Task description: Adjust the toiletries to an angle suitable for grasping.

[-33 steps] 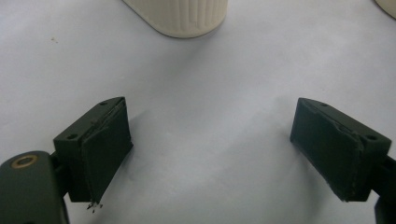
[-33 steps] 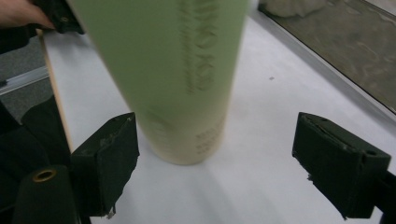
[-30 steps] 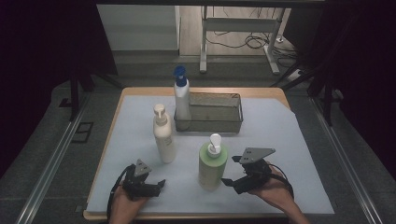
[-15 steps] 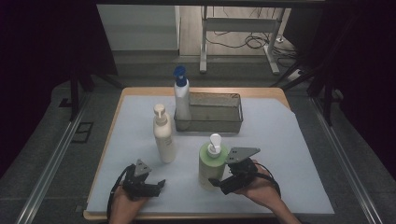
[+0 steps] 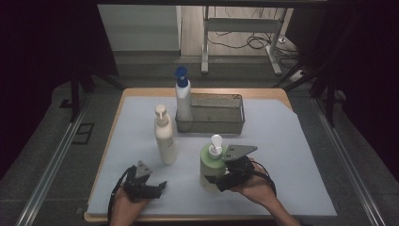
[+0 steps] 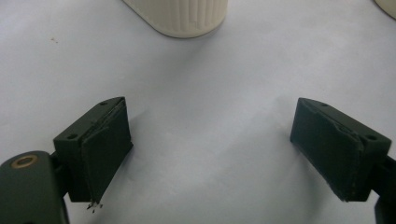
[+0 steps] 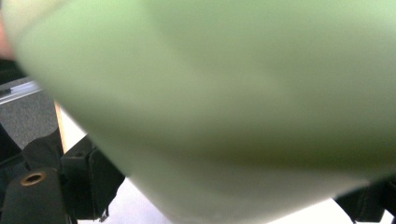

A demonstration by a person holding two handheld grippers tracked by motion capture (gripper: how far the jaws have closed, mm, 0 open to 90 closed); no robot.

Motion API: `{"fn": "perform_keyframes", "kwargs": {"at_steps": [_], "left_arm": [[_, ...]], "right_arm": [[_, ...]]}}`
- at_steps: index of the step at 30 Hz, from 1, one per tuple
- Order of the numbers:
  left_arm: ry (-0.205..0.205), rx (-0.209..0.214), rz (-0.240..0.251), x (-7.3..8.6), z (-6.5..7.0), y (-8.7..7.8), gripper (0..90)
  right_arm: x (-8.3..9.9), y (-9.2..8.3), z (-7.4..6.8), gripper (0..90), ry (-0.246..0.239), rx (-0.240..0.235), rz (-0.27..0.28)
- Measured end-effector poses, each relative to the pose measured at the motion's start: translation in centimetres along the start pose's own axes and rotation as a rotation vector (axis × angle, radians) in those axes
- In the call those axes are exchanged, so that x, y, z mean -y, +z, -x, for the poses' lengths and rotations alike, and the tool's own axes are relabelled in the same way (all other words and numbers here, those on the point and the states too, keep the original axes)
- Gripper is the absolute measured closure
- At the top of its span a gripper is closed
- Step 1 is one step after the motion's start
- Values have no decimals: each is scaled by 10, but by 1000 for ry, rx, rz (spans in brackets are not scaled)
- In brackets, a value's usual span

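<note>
Desk [image 5: 301,141], covered by a pale sheet, seen from above; the person's hands enter from its near edge.

Wire basket [image 5: 217,113] at the far middle of the desk, with a blue-capped spray bottle [image 5: 183,96] upright at its left end.

White pump bottle [image 5: 165,136] upright, left of centre, nearer than the basket; its ribbed base [image 6: 180,16] appears at the top of the left tool view, well beyond the jaws.

Green pump bottle [image 5: 211,165] upright on the sheet near the front, just right of the white one and apart from it. In the right tool view its green wall [image 7: 224,102], blurred by closeness, lies between the two jaws, one at each lower corner.

Right tool [image 5: 220,181], held at the bottle's right side and low against its body. Its jaws stand wide on either side of the bottle; whether the pads press on it cannot be told, and they have been shifting slightly around that width.

Left tool [image 5: 157,187], resting low at the front left, apart from both pump bottles. Its jaws [image 6: 210,158] stand wide open over bare sheet, with nothing between them.
</note>
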State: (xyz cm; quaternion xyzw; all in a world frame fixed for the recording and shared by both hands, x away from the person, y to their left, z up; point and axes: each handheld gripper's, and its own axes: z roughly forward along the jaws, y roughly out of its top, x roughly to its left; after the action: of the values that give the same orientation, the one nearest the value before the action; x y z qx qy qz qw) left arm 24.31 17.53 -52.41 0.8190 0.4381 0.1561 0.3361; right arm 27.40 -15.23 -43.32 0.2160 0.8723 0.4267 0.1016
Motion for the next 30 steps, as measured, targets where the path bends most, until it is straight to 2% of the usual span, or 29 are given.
{"fn": "perform_keyframes", "kwargs": {"at_steps": [7,14,17,20,30], "left_arm": [[0,0,-1,0,0,0,121],[0,1,-1,0,0,0,120],[-1,0,1,0,0,0,121],[-1,0,1,0,0,0,121],[-1,1,-1,0,0,0,120]], "right_arm": [[-1,-1,-3,126,10,19,-12],[-2,-5,-4,130,12,53,3],[-9,-11,1,130,33,52,10],[-12,-13,3,131,35,57,11],[-23,-12,19,130,71,85,14]]}}
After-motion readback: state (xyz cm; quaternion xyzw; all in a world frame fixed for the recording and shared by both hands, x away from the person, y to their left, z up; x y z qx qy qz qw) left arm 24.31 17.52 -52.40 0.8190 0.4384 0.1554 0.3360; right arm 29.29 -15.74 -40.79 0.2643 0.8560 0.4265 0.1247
